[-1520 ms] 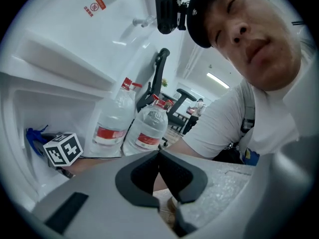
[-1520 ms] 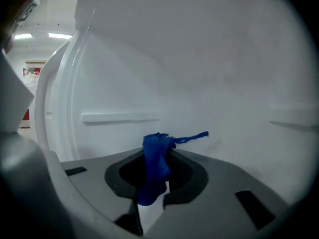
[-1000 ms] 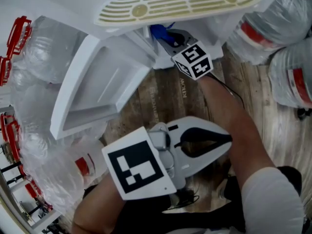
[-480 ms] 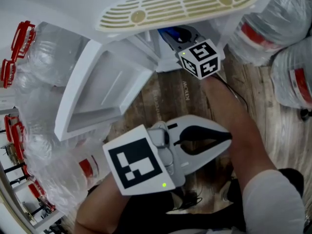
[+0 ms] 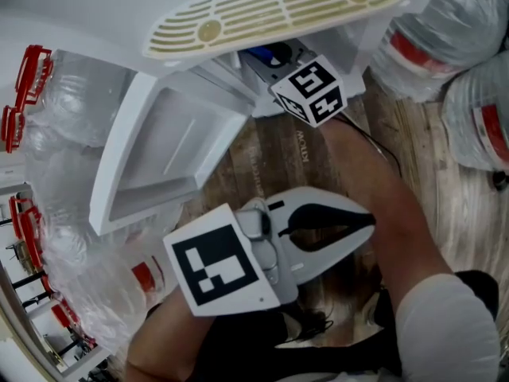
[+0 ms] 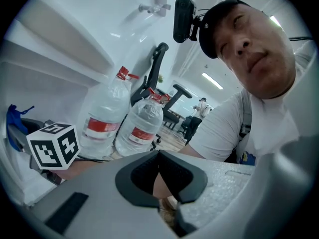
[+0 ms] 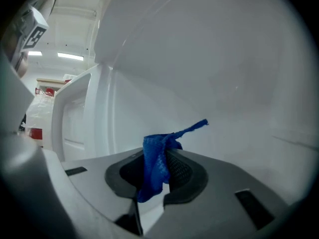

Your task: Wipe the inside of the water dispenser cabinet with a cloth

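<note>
The white water dispenser's cabinet door (image 5: pixel 159 150) stands swung open to the left. My right gripper (image 5: pixel 277 59) reaches into the cabinet under the drip grille (image 5: pixel 278 6), its marker cube just outside. It is shut on a blue cloth (image 7: pixel 155 166), and a corner of that cloth (image 5: pixel 258 52) shows in the head view. In the right gripper view the gripper (image 7: pixel 164 158) faces the cabinet's white inner wall (image 7: pixel 224 83), with the cloth sticking up between the jaws, close to the wall. My left gripper (image 5: pixel 371 223) is held back low over the floor, shut and holding nothing.
Large water bottles with red labels lie at the right (image 5: pixel 445 38) and along the left (image 5: pixel 71 110). Two more bottles (image 6: pixel 119 123) show in the left gripper view. Wooden floor (image 5: pixel 278 157) lies before the cabinet. A thin cable (image 5: pixel 374 146) runs along my right arm.
My right gripper has shifted a little left and deeper under the grille, so less of the blue cloth shows. The left gripper has stayed put.
</note>
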Motion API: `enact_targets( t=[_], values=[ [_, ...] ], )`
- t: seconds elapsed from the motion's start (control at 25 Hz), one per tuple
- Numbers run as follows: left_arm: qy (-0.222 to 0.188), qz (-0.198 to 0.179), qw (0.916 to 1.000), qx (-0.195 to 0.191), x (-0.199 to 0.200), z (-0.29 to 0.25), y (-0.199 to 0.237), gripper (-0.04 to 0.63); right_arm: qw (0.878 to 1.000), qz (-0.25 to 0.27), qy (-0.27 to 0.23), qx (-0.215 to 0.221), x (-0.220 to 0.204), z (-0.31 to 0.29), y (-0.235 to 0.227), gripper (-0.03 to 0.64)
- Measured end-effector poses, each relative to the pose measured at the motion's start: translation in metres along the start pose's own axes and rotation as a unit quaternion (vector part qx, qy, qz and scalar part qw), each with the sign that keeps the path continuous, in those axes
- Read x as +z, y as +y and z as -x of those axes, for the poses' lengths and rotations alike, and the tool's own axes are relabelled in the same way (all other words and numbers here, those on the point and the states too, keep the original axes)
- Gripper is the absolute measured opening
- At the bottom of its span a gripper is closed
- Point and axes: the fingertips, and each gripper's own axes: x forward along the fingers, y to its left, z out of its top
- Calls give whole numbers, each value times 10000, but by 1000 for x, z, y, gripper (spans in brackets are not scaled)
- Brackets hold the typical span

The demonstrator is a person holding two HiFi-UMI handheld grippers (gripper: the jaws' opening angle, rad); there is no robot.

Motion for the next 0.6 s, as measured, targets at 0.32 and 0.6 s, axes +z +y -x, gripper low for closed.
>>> enact_targets(
  t=[0.32, 0.6],
  values=[
    [-56, 32, 9998, -192, 2, 2, -5, 3, 9975, 136, 308, 617, 3, 28, 31, 75],
    [-47, 32, 9995, -312, -2, 6, -9, 3, 9956, 369, 441, 739, 31, 42, 17, 75]
  ],
)
